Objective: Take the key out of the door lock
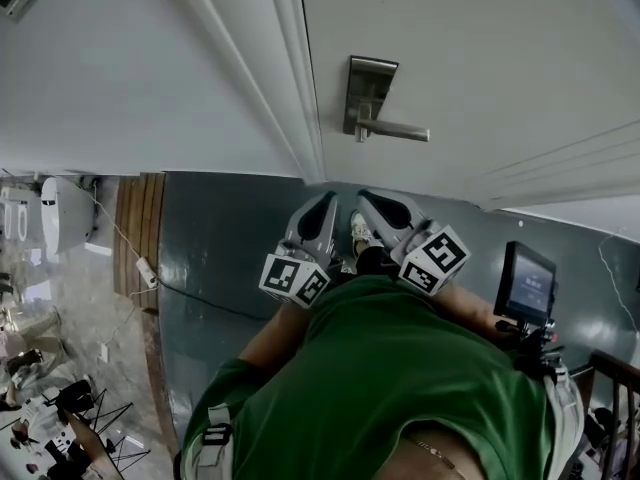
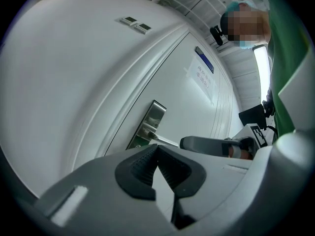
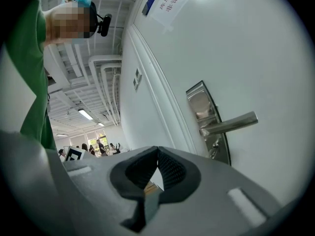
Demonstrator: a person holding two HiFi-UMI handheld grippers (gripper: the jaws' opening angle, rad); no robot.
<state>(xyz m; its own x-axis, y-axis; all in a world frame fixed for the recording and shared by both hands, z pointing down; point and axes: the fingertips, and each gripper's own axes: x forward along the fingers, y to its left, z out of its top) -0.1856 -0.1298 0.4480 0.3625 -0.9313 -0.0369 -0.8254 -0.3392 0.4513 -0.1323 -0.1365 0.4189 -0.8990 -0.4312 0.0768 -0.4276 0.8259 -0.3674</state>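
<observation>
A brushed-metal lock plate (image 1: pixel 365 76) with a lever handle (image 1: pixel 397 130) sits on the white door (image 1: pixel 480 58). In the right gripper view, a small metal piece (image 3: pixel 213 144) sticks out of the plate (image 3: pixel 203 107) below the lever (image 3: pixel 230 124); I cannot tell whether it is the key. My left gripper (image 1: pixel 325 201) and right gripper (image 1: pixel 364 198) hang side by side below the lock, apart from the door. Both are shut with nothing between the pads. The left gripper (image 2: pixel 157 147) faces the plate (image 2: pixel 150 121) from the side. The right gripper (image 3: pixel 157 150) points past the lever.
The white door frame (image 1: pixel 290 78) and wall (image 1: pixel 130 78) stand left of the door. A paper sign (image 2: pixel 202 76) hangs on the door. A monitor on a stand (image 1: pixel 527 280) is at the right, a white device (image 1: pixel 55 213) at the left. My green shirt (image 1: pixel 400 388) fills the foreground.
</observation>
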